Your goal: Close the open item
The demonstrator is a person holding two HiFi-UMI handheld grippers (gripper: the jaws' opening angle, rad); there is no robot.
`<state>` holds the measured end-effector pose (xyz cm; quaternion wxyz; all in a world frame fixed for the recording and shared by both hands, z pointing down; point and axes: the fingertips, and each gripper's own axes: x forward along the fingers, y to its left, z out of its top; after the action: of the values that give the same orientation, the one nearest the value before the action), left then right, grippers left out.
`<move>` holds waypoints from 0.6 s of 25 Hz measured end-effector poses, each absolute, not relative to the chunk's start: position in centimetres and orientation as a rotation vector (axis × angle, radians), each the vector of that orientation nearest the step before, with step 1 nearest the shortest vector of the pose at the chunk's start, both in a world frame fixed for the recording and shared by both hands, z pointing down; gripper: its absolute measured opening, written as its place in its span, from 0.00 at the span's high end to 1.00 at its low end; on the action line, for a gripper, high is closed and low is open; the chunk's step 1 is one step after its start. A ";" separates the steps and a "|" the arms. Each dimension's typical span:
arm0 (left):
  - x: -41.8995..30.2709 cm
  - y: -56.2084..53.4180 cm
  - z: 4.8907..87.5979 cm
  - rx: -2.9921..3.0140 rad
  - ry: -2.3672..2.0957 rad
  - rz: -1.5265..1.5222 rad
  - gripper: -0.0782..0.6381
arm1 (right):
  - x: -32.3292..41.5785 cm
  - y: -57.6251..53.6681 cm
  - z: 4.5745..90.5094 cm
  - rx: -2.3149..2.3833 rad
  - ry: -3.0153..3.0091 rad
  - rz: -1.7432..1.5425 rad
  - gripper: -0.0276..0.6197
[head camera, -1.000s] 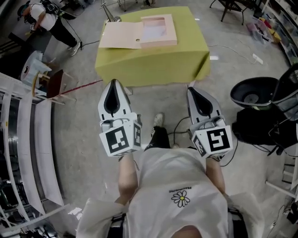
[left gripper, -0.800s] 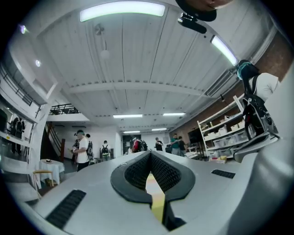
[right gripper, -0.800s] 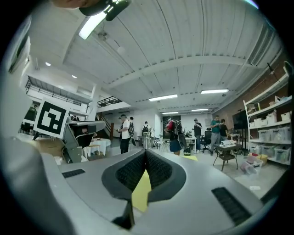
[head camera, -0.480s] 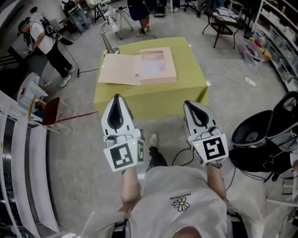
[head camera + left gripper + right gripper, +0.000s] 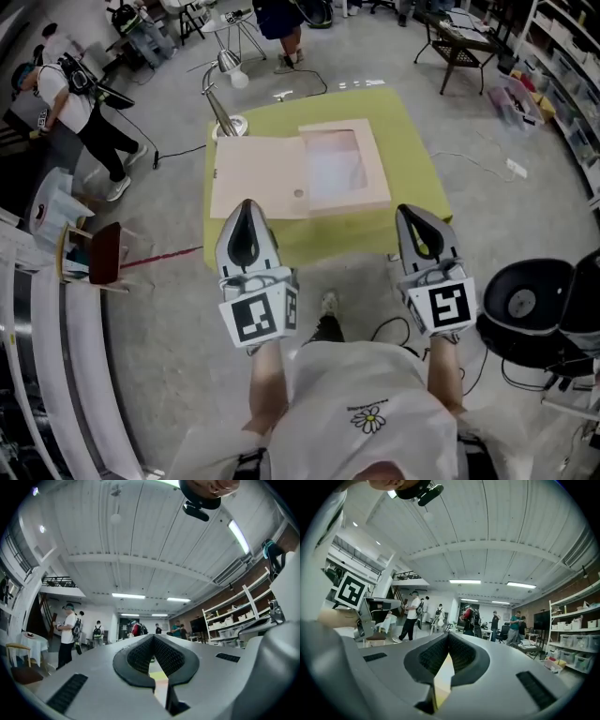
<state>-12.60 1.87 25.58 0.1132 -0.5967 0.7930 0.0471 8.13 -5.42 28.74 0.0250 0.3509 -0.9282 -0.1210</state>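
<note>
An open flat pink box lies on a yellow-green table. Its shallow tray is on the right and its lid is folded out flat to the left. My left gripper is held in the air just short of the table's near edge, below the lid. It is shut with nothing in it. My right gripper hovers by the table's near right corner, also shut and empty. In the left gripper view the left gripper points over the table toward the room. The right gripper does the same in its own view.
A desk lamp stands at the table's far left corner. A black round bin sits on the floor to the right, a red chair to the left. Cables lie by my feet. People stand farther off.
Both grippers and I have moved forward, so the table and box now lie much nearer, right in front of the fingertips. Both grippers stay shut.
</note>
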 end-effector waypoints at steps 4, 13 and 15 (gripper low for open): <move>-17.9 -3.6 25.9 -1.791 2.333 0.172 0.87 | 3.1 -10.5 29.8 1.136 -2.867 -0.269 0.94; -24.4 -7.8 30.9 -1.856 2.485 0.149 0.87 | -3.8 -15.1 32.2 1.080 -2.832 -0.189 0.94; -24.2 -8.1 32.0 -1.886 2.497 0.125 0.87 | -3.4 -15.8 32.7 1.089 -2.808 -0.168 0.94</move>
<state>-24.19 -8.13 32.05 0.0050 -0.6024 0.7972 0.0398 -3.44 -15.76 32.70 0.0627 0.3604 -0.9290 -0.0555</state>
